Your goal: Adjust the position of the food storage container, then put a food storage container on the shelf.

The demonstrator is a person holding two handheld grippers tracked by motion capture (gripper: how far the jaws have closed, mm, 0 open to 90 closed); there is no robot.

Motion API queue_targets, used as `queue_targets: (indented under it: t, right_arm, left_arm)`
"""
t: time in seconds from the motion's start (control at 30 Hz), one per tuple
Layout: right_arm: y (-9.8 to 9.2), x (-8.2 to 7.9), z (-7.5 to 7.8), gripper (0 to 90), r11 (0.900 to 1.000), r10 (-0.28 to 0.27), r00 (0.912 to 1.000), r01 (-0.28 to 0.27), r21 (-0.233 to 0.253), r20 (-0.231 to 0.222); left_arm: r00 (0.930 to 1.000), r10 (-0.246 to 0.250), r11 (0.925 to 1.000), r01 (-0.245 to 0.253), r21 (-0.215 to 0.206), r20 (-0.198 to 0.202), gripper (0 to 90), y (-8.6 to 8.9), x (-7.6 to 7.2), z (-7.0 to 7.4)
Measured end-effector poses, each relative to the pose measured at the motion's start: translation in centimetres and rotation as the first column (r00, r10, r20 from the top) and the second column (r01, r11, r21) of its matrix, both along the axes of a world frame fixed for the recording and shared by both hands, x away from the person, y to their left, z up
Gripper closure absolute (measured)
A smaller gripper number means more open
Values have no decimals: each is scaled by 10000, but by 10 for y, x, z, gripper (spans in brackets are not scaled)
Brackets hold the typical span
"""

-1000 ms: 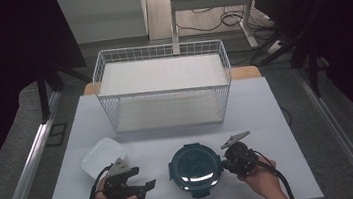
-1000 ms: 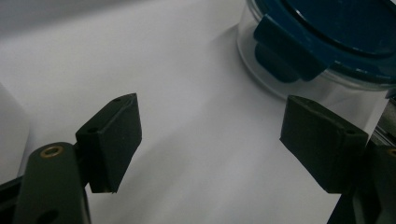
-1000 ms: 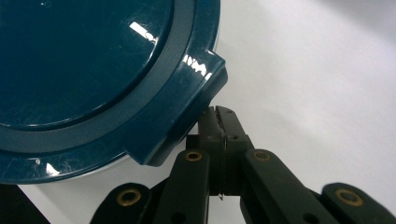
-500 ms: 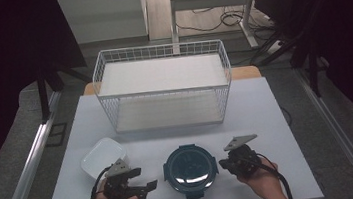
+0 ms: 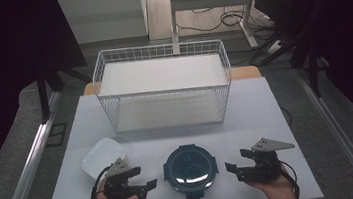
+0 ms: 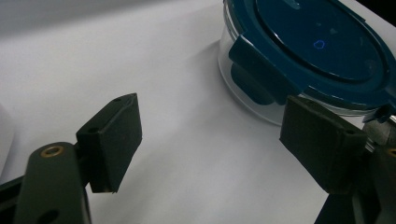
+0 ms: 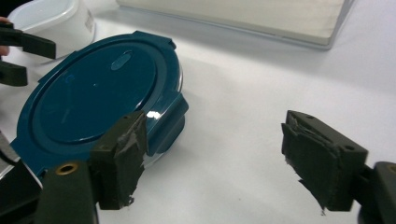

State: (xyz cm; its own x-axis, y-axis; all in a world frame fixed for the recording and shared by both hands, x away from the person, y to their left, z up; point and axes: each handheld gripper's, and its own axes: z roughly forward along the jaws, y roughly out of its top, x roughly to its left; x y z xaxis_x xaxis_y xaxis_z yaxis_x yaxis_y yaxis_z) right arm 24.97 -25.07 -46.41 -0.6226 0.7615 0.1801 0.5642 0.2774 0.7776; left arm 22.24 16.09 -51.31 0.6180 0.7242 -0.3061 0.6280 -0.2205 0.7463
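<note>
A round glass container with a dark teal clip lid [image 5: 190,171] sits on the white table near the front edge. My left gripper [image 5: 144,178] rests just left of it, open and empty, jaws pointing at the container [image 6: 317,51]. In the left gripper view the gripper [image 6: 215,140] has bare table between its pads. My right gripper [image 5: 235,161] is open a short way right of the container, apart from it. In the right gripper view the gripper [image 7: 219,158] holds nothing, and the lid [image 7: 98,93] lies ahead on the left.
A white plastic tub [image 5: 103,156] stands behind my left hand, also seen in the right gripper view [image 7: 56,18]. A white wire basket [image 5: 163,88] spans the back half of the table. Dark floor and a metal rail [image 5: 31,166] border the table.
My right gripper has drawn a little to the right and toward the front edge, away from the container. The left gripper and the container have stayed about where they were.
</note>
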Motion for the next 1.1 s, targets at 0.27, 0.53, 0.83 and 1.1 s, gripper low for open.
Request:
queue_targets:
  t: [0.27,0.53,0.83,1.1]
  right_arm:
    - [-3,-1,-4,200,9999,15,9999,-13,156,-136]
    - [-1,-1,-3,187,9991,239,9992,-226,369,-331]
    - [-1,-2,-4,185,9949,533,9967,-477,893,-607]
    - [12,3,0,182,9889,938,9904,-808,1250,-1015]
  left_arm:
    - [9999,93,9999,-95,123,137,203,0,0,2]
    - [9991,61,10000,-59,-47,419,196,-1,-2,14]
    - [9998,74,9982,-63,-588,190,190,-6,5,26]
    - [9961,6,9946,-97,-1037,-882,157,-14,17,35]
